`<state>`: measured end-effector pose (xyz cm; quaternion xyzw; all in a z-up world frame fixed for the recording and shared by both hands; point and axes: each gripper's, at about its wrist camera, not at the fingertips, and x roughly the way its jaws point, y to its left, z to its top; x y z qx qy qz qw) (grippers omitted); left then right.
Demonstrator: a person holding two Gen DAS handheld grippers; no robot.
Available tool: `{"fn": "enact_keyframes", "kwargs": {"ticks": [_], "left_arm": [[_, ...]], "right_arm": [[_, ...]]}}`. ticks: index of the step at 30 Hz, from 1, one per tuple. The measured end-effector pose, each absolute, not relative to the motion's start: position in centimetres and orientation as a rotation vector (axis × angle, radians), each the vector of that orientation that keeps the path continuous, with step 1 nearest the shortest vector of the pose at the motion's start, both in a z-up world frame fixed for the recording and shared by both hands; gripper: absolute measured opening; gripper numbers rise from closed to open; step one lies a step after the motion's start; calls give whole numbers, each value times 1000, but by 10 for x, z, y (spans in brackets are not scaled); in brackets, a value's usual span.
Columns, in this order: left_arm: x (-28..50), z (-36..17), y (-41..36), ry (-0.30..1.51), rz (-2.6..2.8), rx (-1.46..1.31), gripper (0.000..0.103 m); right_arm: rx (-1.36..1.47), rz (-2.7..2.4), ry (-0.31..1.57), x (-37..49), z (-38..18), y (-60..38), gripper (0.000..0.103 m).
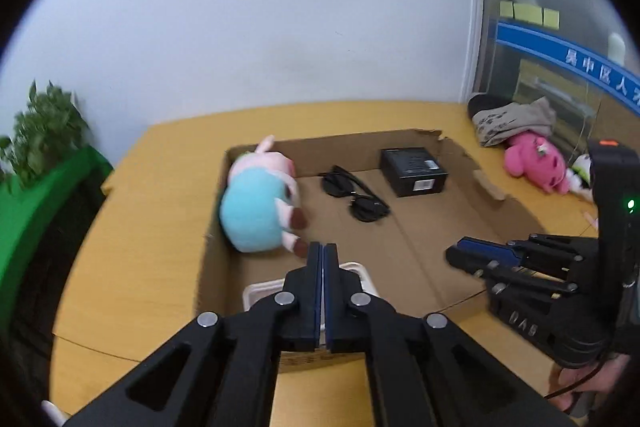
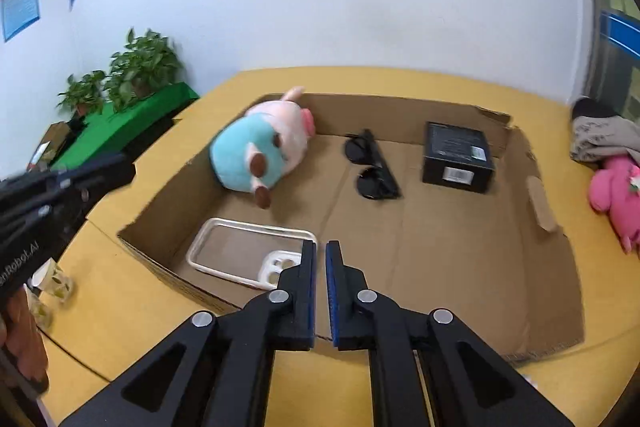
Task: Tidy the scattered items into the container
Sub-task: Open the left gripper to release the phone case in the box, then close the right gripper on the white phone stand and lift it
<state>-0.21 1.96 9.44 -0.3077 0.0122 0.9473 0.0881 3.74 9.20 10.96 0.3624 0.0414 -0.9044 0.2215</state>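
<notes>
A shallow cardboard box [image 2: 532,283] [image 1: 448,291] lies on the yellow table. In it are a blue-and-pink pig plush [image 2: 260,151] [image 1: 256,203], black sunglasses [image 2: 370,167] [image 1: 356,193], a black box [image 2: 458,157] [image 1: 414,171] and a white phone case [image 2: 248,251] [image 1: 260,293]. My left gripper [image 1: 322,251] is shut and empty above the box's near edge, over the phone case. My right gripper [image 2: 320,251] is shut and empty above the near part of the box, beside the phone case. It shows at the right of the left wrist view [image 1: 464,255].
A pink plush [image 1: 536,165] [image 2: 618,195] and a grey cloth [image 1: 512,121] [image 2: 604,139] lie on the table right of the box. Small pale items [image 2: 52,281] lie on the table at the left. Potted plants [image 2: 132,71] stand on a green shelf beyond the table.
</notes>
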Motion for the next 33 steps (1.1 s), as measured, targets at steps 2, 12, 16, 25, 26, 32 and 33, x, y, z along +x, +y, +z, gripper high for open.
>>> {"fn": "enact_keyframes", "kwargs": {"ticks": [2, 12, 16, 25, 26, 32, 33], "left_arm": [[2, 96, 28, 41, 2819, -894, 48], [-6, 82, 36, -52, 2777, -987, 10], [-1, 77, 39, -4, 2851, -960, 86], [8, 51, 45, -110, 2640, -1084, 10], [10, 48, 48, -121, 2617, -1090, 30], [10, 25, 77, -128, 2574, -1156, 88], [9, 20, 82, -143, 2544, -1178, 88]], "right_arm": [[1021, -2520, 120, 41, 111, 99, 103], [970, -2556, 99, 52, 123, 124, 15], [941, -2609, 31, 55, 127, 143, 102], [1003, -2627, 32, 72, 124, 218, 103], [1057, -2606, 41, 73, 114, 230, 103], [1385, -2521, 141, 74, 44, 272, 102], [1396, -2508, 115, 76, 39, 275, 102]]}}
